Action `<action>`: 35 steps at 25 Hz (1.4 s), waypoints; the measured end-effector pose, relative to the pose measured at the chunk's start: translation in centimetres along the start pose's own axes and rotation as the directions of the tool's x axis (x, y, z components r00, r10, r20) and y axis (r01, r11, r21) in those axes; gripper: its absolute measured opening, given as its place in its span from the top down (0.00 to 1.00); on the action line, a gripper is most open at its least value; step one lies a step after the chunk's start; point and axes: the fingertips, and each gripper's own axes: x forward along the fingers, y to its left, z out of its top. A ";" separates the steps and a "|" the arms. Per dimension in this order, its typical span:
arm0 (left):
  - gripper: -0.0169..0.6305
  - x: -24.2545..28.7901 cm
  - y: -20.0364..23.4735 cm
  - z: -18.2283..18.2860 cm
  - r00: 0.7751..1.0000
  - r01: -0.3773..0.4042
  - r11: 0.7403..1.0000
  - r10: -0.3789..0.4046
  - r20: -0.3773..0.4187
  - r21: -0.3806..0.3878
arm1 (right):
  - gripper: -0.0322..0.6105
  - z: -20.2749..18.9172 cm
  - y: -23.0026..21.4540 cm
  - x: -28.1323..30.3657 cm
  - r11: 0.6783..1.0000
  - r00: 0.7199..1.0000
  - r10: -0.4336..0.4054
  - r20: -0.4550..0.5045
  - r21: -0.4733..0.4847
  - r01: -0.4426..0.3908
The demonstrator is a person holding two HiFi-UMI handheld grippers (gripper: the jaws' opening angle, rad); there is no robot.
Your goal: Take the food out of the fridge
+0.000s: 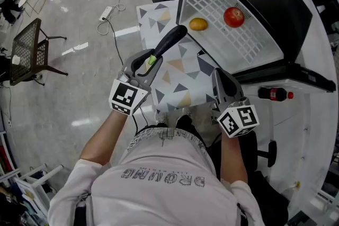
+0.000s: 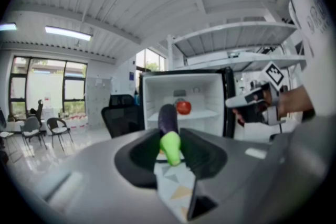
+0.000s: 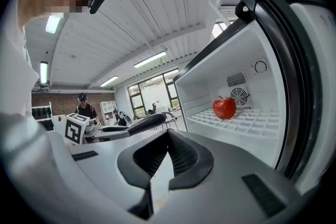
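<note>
Jaws of the left gripper point(image 1: 144, 69) clamped on the green stem end of a purple eggplant point(image 1: 172, 39), pads pressing both sides in the left gripper view; the eggplant's dark body stuck out forward past the tips, tilted up. Right gripper point(image 1: 222, 82) jaws were closed together, nothing between them in the right gripper view. Both grippers hung over the table point(image 1: 159, 13), which had a cloth with a triangle pattern. The two grippers were apart, left one ahead of the right one. The eggplant was outside the fridge point(image 1: 275, 2), above the table, its far tip aimed at the open fridge front and close to the frame edge. Fridge door was open, on the right in the head view. A dark bottle point(image 1: 273, 94) with a red label and cap lay beside the fridge on the right. Inside the fridge, on the white wire shelf point(image 1: 228, 45), a small orange-yellow fruit point(image 1: 198, 24) sat near the front edge. A red apple point(image 1: 233, 17) stood further in, well apart from both grippers, with a round vent behind it on the back wall.
</note>
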 end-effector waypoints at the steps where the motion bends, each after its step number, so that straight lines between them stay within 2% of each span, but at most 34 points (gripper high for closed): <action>1: 0.78 -0.1 0.0 0.0 1.000 0.003 1.000 -0.003 0.004 0.002 | 0.95 0.0 0.0 0.1 1.000 1.000 0.003 -0.001 -0.001 -0.003; 35: 0.78 2.2 -1.0 0.5 0.999 0.041 0.999 -0.041 0.014 0.031 | 0.95 0.5 -0.8 1.7 0.999 0.999 0.046 -0.015 -0.015 -0.047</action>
